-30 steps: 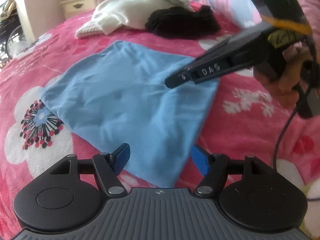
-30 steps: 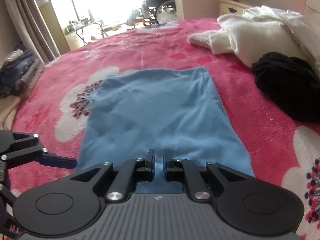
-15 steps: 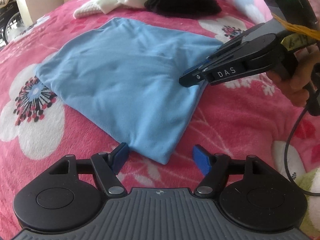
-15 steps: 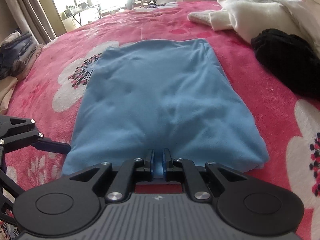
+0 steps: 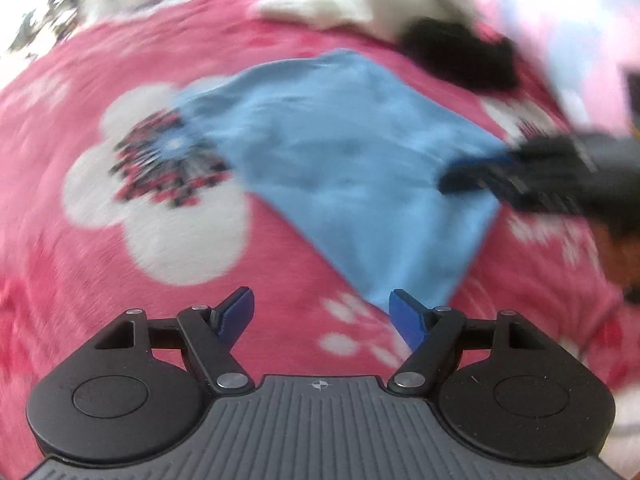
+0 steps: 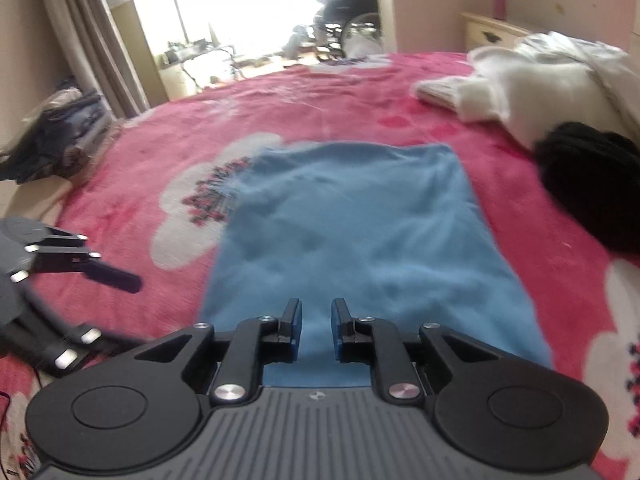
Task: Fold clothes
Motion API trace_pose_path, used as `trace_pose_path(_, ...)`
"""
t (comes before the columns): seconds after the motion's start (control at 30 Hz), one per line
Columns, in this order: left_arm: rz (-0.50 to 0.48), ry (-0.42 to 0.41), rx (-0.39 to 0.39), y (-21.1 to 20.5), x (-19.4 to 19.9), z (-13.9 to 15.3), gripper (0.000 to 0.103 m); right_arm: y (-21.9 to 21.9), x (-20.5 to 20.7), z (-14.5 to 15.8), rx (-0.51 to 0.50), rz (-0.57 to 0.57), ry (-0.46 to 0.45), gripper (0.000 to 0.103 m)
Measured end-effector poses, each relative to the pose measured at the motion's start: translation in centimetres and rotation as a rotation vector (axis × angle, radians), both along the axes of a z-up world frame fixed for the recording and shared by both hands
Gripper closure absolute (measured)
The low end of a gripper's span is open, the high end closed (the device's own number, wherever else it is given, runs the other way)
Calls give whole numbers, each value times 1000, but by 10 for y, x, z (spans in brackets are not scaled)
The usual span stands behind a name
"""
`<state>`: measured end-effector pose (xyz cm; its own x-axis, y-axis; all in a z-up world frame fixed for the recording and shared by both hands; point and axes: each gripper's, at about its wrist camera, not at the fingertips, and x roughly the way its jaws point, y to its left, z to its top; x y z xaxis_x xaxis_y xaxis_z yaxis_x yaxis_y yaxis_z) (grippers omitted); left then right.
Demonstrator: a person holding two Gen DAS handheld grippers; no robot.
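A light blue folded cloth [image 6: 360, 240] lies flat on the pink flowered blanket [image 6: 160, 152]. My right gripper [image 6: 317, 312] hovers at the cloth's near edge. Its jaws are opening, a narrow gap shows between the pads, and the cloth edge lies below that gap, unpressed. In the blurred left wrist view the blue cloth [image 5: 352, 168] sits ahead, its near corner just by the right fingertip [image 5: 404, 308]. My left gripper [image 5: 322, 306] is wide and still opening, with only blanket between its fingers. The right gripper [image 5: 460, 176] shows there over the cloth's right edge, and the left gripper [image 6: 120, 278] shows at the right view's left side.
White garments [image 6: 532, 80] and a black garment [image 6: 592, 184] are heaped on the bed beyond the cloth to the right. A cream nightstand [image 6: 492, 32] stands behind them. Dark clothes [image 6: 60, 128] lie off the bed's left edge. A pink pillow [image 5: 560, 40] lies at the far right.
The right gripper's jaws, shut on the cloth's near edge before, have parted. The left gripper has swung leftward, so the cloth's corner now sits by its right finger instead of between the fingers.
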<state>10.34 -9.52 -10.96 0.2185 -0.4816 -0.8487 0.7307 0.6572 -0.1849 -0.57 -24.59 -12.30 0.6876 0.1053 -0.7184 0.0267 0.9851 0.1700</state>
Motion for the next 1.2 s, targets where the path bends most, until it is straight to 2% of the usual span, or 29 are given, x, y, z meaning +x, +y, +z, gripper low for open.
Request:
trace_pose_path(0.03,40,15,-14,4,9,1,28,5,3,1,2,18,-10,83)
trace_pose_path(0.1,118,46,-43,12,27,2,28,17,9,2,-14,62,-33,69)
trace_pose_path(0.13,147,53,-59,16,34,3,28,25,12,2,-38,93,-48,67)
trace_pose_path(0.33,263,40,-130,29,69,13,28,54,50,-7,-167,183,-89,61)
trace_pose_path(0.57,394,79,-204,38,108,10,30,76,96,-15,-227,251,-120,55)
trace_pose_path(0.67,428,97,-238,38,121,6,31,82,116,-26,-270,257,-96,55)
trace_pose_path(0.73,430,109,-252,35,127,2,32,85,128,-36,-298,257,-64,56)
trace_pose_path(0.77,431,115,-259,34,129,1,33,84,130,-39,-301,252,-55,63)
trace_pose_path(0.83,429,133,-275,30,133,-3,33,82,133,-45,-306,240,-37,67)
trace_pose_path(0.9,422,161,-294,25,138,-7,34,78,129,-44,-299,213,-47,86)
trace_pose_path(1.03,404,248,-343,12,149,-17,35,61,122,-35,-218,159,-71,89)
trace_pose_path(1.2,374,410,-396,-12,163,-36,35,47,116,-24,-147,116,-92,89)
